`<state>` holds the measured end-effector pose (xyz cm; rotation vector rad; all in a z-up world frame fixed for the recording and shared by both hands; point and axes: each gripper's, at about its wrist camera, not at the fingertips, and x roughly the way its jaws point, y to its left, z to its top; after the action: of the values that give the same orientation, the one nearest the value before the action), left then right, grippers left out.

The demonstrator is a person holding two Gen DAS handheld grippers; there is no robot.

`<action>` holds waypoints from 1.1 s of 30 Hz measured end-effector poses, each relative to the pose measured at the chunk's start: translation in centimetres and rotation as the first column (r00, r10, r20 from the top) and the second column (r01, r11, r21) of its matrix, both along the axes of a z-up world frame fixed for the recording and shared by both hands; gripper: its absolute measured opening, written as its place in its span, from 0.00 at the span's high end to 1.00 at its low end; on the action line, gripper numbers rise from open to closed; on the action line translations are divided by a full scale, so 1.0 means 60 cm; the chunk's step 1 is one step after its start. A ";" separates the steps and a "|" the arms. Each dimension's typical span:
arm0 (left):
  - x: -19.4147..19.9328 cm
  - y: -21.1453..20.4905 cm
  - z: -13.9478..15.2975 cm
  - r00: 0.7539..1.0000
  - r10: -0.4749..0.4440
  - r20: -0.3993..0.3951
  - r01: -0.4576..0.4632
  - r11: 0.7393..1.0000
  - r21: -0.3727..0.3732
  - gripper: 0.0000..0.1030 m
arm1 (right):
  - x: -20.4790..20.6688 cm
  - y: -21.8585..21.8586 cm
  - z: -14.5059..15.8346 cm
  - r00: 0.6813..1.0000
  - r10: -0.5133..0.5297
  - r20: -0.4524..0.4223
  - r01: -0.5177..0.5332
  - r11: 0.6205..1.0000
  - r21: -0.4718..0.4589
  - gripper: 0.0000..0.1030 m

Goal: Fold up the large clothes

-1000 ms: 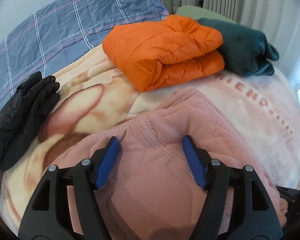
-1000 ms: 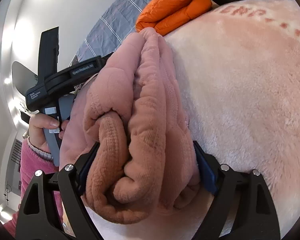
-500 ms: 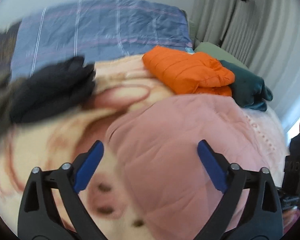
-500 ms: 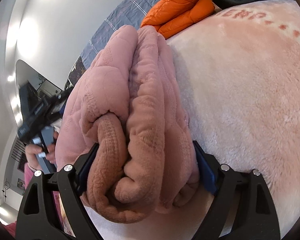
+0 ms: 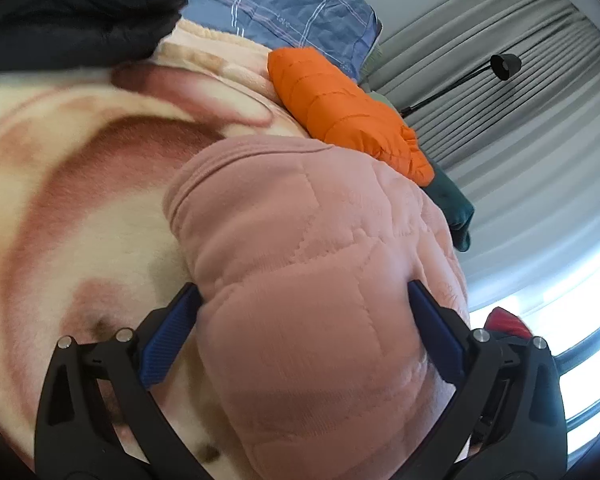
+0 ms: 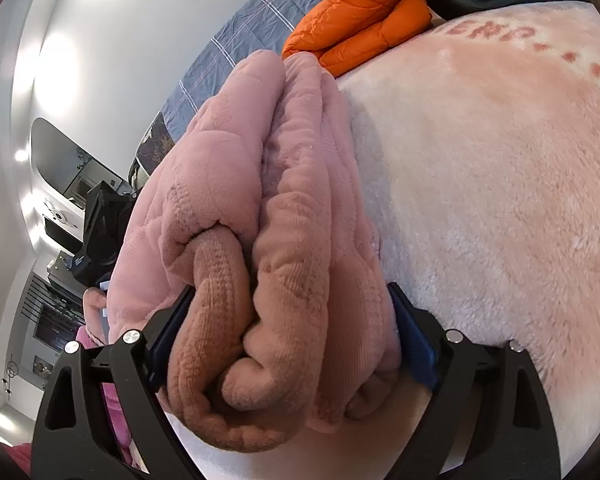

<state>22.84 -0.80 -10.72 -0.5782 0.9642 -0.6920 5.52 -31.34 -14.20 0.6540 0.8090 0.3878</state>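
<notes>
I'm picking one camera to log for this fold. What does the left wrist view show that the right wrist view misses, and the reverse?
Only the left wrist view shows the black jacket, the curtains and a black lamp. Only the right wrist view shows the pink garment's stacked folded edges, the blanket's red lettering and the left gripper's body. Both show the pink garment between the jaws, the orange jacket and the blue plaid bedding.
</notes>
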 end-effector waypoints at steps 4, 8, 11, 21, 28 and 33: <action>0.015 -0.004 -0.009 1.000 -0.024 -0.014 0.023 0.999 -0.032 0.02 | -0.005 -0.001 0.001 1.000 -0.004 0.008 0.004 1.000 -0.004 0.13; 0.019 -0.009 -0.006 1.000 -0.030 -0.004 0.030 0.999 -0.023 0.02 | -0.009 -0.001 0.002 1.000 -0.006 0.017 0.006 1.000 -0.006 0.13; 0.018 -0.006 -0.002 1.000 -0.028 0.012 0.028 1.000 -0.003 0.02 | -0.011 -0.001 0.003 1.000 -0.006 0.022 0.006 1.000 -0.008 0.13; 0.032 -0.005 -0.019 0.999 -0.037 -0.014 0.036 0.998 -0.059 0.02 | -0.016 -0.003 0.004 0.999 -0.002 0.032 0.002 1.000 0.000 0.13; 0.010 -0.011 -0.001 0.997 -0.025 0.071 0.027 0.999 -0.025 0.08 | -0.025 -0.001 0.010 0.998 -0.012 0.060 0.013 1.000 -0.012 0.27; -0.024 -0.013 0.032 0.985 -0.004 0.174 0.007 1.000 -0.012 0.19 | -0.044 0.009 0.033 0.993 -0.012 0.118 0.021 0.997 -0.072 0.43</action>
<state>21.40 -1.56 -8.77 -0.5173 0.7992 -0.7416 2.86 -30.79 -12.23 0.5636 0.7019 0.3763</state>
